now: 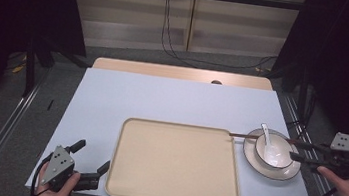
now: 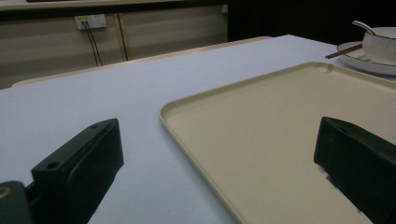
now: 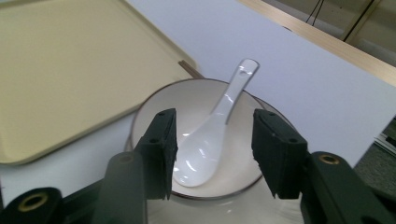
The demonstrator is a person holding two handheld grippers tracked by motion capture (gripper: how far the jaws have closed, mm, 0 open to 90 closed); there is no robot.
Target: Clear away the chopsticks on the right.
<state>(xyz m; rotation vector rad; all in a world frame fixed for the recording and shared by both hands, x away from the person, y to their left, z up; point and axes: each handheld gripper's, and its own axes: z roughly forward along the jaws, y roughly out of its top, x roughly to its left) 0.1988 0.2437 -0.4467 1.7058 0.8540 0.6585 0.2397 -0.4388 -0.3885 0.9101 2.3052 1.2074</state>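
Reaching in from about four o'clock on the worktop (image 1: 112, 95), the right claw (image 1: 301, 154) hangs at the near-right rim of a white bowl (image 1: 276, 158), its jaws partly parted and pressing on nothing; in the right gripper view the two black jaws stand either side of the bowl's near edge, apart from the white spoon (image 3: 219, 126) that lies between them in the picture but farther off, inside the bowl. That spoon rests with its scoop in the bowl's bottom and its handle leaning up over the far rim toward twelve o'clock. The bowl sits on a white plate (image 1: 255, 163) with a dark line around its edge, at about three o'clock on the worktop, just beside the right edge of a large beige tray (image 1: 172, 178). A brown chopstick (image 1: 241, 135) lies across the plate's far side, its tip pointing at nine o'clock over the tray's far right corner. The tray lies flat at the centre of the near half of the worktop. At about seven o'clock the left claw (image 1: 91, 154) rests low at the worktop's near-left corner, jaws wide apart and holding nothing, one jaw by the tray's left rim; in the left gripper view that jaw stands over the tray.
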